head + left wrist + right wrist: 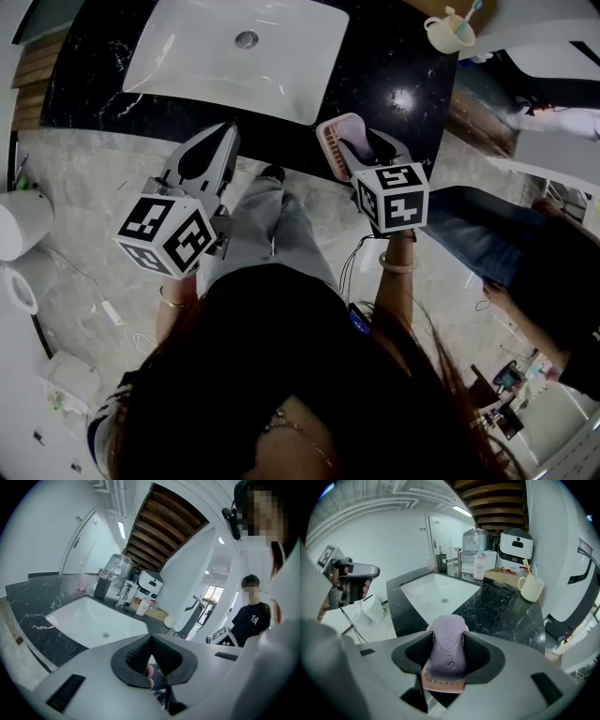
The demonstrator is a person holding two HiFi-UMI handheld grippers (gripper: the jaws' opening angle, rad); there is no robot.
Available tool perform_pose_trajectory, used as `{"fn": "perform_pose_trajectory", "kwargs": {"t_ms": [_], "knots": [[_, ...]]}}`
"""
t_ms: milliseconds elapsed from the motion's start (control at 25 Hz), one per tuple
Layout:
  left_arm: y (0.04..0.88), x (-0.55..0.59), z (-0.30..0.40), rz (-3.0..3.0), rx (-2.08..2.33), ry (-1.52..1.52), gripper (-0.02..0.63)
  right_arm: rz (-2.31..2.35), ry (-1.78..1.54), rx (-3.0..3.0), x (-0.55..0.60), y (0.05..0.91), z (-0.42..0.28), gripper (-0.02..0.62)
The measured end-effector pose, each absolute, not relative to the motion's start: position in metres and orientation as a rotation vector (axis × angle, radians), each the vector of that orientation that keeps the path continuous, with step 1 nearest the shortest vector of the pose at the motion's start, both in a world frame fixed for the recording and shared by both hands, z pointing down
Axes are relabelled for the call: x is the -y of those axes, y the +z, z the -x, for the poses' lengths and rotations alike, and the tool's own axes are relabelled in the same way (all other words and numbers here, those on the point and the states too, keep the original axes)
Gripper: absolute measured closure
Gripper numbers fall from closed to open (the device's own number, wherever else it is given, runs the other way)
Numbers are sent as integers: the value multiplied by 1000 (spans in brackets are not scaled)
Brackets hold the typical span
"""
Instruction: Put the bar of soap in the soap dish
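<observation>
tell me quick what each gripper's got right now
left gripper: closed, holding nothing
right gripper: closed on the bar of soap, pink soap dish right under it

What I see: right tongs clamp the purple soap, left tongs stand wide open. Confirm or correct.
Wrong: the left tongs are shut, not wide open, as the left gripper view shows. The right tongs do clamp the purple soap.
</observation>
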State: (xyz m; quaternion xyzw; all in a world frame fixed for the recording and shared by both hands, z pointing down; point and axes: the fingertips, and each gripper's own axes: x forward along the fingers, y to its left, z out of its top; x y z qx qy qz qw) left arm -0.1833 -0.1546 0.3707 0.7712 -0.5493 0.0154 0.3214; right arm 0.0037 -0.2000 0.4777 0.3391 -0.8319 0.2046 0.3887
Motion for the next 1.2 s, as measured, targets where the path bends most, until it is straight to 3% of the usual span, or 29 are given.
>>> {"fn": "perform_pose_trajectory", "kwargs": {"t_ms": [1200], "knots": [[375,156,191,-2010,1449,47,615,-764,653,2012,191,502,1,387]]}}
